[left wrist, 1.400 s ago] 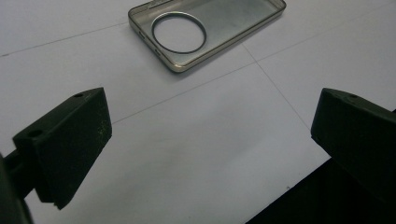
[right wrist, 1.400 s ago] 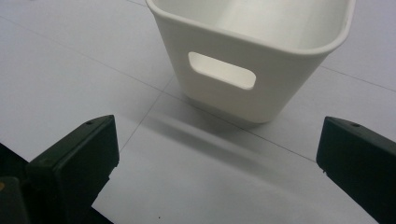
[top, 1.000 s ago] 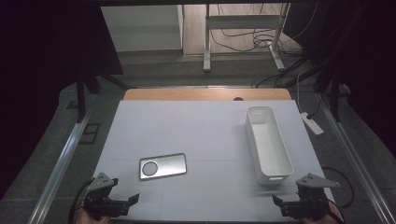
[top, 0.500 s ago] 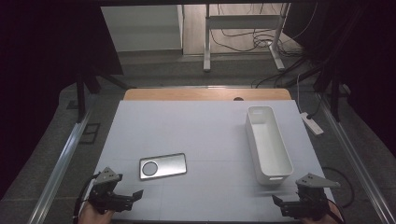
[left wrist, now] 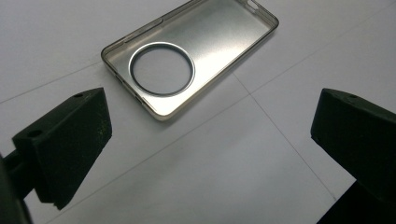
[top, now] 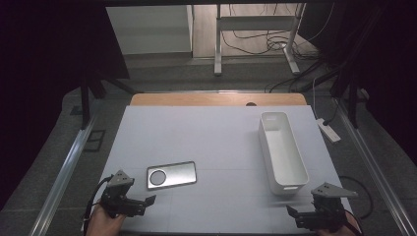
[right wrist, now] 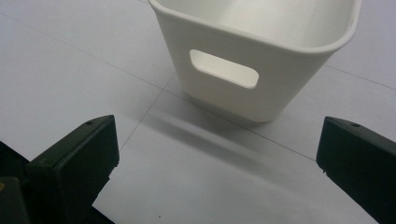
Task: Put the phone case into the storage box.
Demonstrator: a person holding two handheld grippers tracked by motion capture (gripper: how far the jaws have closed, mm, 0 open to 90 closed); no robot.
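A silver metal phone case point(top: 171, 175) with a round camera hole lies flat on the white table, left of centre. My left gripper point(top: 141, 205) hovers just in front of it near the table's front-left edge, open and empty. Its own view shows the phone case point(left wrist: 187, 56) a little ahead of the spread jaws of the left gripper point(left wrist: 210, 135). A long white bin point(top: 281, 151) stands at the right. My right gripper point(top: 297, 217) is open and empty at the front right. Just ahead of the right gripper point(right wrist: 217, 158) stands the near end of the bin point(right wrist: 252, 60) with its handle slot.
The white table top point(top: 216, 142) ends at a wooden strip point(top: 216, 100) at the back. A white power strip point(top: 328, 130) lies off the right edge. Metal rails run along both sides, and cables lie on the floor behind.
My left gripper has moved forward and a little right, towards the phone case. The right gripper has barely moved.
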